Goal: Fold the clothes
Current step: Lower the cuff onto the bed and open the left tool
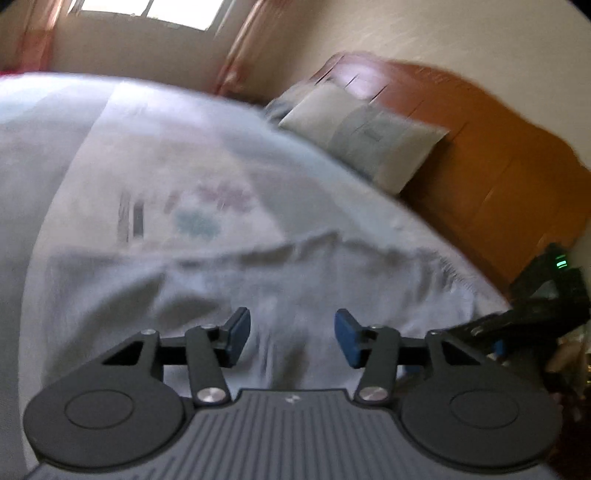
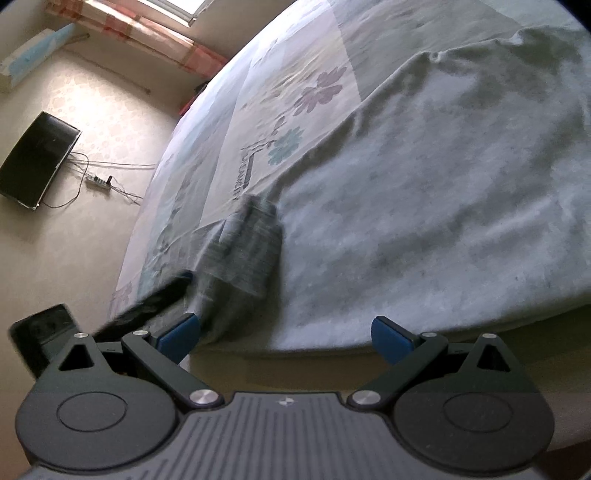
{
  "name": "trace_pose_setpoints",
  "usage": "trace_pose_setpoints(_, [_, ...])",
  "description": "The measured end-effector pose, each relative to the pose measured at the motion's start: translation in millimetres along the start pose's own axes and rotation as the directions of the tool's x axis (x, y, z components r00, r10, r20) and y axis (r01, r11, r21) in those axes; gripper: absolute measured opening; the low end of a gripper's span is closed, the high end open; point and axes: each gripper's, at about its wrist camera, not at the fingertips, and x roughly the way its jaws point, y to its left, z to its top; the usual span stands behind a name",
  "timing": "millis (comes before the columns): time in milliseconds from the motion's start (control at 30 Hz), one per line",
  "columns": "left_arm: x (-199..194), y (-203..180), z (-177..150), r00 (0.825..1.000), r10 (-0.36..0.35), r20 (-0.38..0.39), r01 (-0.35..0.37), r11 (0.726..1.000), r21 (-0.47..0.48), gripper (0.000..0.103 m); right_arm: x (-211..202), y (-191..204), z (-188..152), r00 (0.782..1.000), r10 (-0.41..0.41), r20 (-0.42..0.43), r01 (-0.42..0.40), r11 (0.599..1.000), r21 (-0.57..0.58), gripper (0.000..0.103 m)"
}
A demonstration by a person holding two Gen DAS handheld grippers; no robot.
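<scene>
Grey garment [image 2: 424, 206] spread on bed [image 2: 295, 74], beyond both jaws; left half-parted, right wide, both empty.

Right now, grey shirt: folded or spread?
Mostly spread: the grey shirt lies flat across the bed, one sleeve turned over.

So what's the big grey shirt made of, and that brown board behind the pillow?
The shirt looks like soft knitted cotton, matte and mottled grey; it wrinkles and drapes. The headboard looks like orange-brown varnished wood, with a slight shine, though blur hides any grain.

Window [image 1: 147, 11] daylight, blurred fisheye views
</scene>
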Motion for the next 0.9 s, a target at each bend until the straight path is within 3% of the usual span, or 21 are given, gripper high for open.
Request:
trace_pose_setpoints(33, [-4.2, 1.4, 4.2, 1.000, 0.007, 0.023, -0.007, 1.000, 0.012, 0.059, -0.5, -1.2, 0.3, 1.000, 0.000, 0.001, 0.000, 1.000, 0.002, 0.101])
trace_pose_setpoints(100, [1.0, 13.3, 12.6, 0.993, 0.109, 0.041, -0.109, 0.994, -0.001, 0.059, -1.6, -3.0, 0.3, 1.000, -0.002, 0.004, 0.002, 1.000, 0.007, 0.101])
trace_pose_setpoints(267, [37.2, 49.5, 18.0, 0.961, 0.274, 0.039, -0.270, 0.960, -0.076, 0.054, -4.5, -6.4, -0.8, 1.000, -0.008, 0.006, 0.008, 1.000, 0.009, 0.101])
trace_pose_setpoints(433, [69.8, 44.3, -7.9, 0.955, 0.286, -0.074, -0.287, 0.958, 0.000, 0.054, -6.8, -11.5, -1.3, 1.000, -0.019, 0.010, 0.019, 1.000, 0.018, 0.101])
trace_pose_setpoints(533, [53.8, 30.2, -8.5, 0.965, 0.252, -0.073, -0.251, 0.968, 0.021, 0.054, -6.5, -15.1, -0.8, 1.000, -0.021, 0.010, 0.020, 0.999, 0.025, 0.101])
trace_pose_setpoints(633, [30.4, 11.5, -16.8, 0.963, 0.271, -0.015, -0.269, 0.960, 0.075, 0.057, -4.7, -15.6, -0.2, 1.000, -0.011, 0.009, 0.011, 1.000, 0.023, 0.101])
trace_pose_setpoints(767, [31.0, 12.1, -44.5, 0.944, 0.296, -0.148, -0.290, 0.955, 0.061, 0.057, -0.1, -14.8, -1.1, 1.000, -0.007, -0.006, 0.008, 1.000, 0.020, 0.101])
trace_pose_setpoints(900, [11.7, 18.3, -42.7, 0.953, 0.274, -0.130, -0.278, 0.960, -0.017, 0.057, -0.5, -13.5, -1.7, 1.000, -0.007, -0.013, 0.008, 1.000, 0.007, 0.101])
